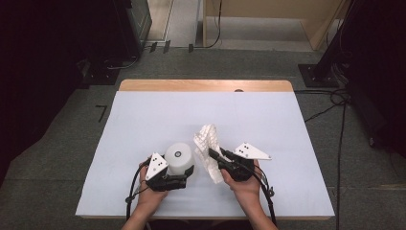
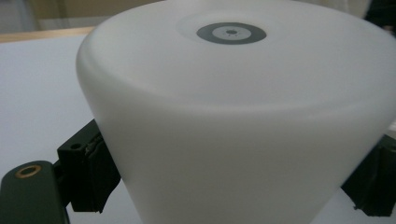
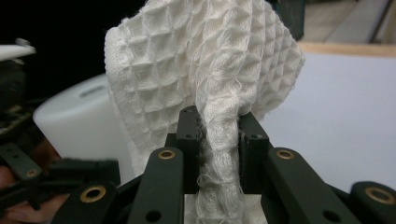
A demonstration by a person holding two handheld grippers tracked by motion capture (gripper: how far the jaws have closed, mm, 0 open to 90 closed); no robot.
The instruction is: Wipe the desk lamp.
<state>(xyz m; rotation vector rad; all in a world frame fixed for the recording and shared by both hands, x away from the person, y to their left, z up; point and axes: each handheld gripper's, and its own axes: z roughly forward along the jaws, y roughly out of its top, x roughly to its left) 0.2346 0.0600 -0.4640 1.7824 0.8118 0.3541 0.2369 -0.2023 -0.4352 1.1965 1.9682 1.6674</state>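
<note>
High view: a person stands at the 6 o'clock edge of a white-covered table (image 1: 143, 115) with a two-jaw gripper in each hand. The left gripper (image 1: 187, 168) has its jaws spread wide around the lower wall of a white plastic cup (image 1: 179, 157), which stands inverted on the table, its closed base with a small grey ring mark facing up. In the left gripper view the black pads (image 2: 95, 175) bear on both flanks of the cup (image 2: 233, 121), so the cup is clamped and steadied. The right gripper (image 1: 214, 154) has its jaws drawn narrow, pinching a bunched fold of a white waffle-weave cloth (image 1: 207, 143). In the right gripper view the fold runs straight up between the two pads and the cloth (image 3: 201, 65) fans out above them. The governing relation: seen from the cup, the cloth lies at about 3 o'clock, just beside it, with a thin gap that cannot be confirmed as contact. The cloth's long axis runs from about 5 o'clock to 11 o'clock, rising off the table toward the far side. The right gripper points toward 10 o'clock, that is, toward the cup; in its own view the cup (image 3: 79, 121) sits at 9 o'clock of the jaws. The right hand (image 1: 242, 184) is therefore the nearer working hand, and a short sweep toward 9 o'clock would probably lay the cloth on the cup's wall or base for wiping.
</note>
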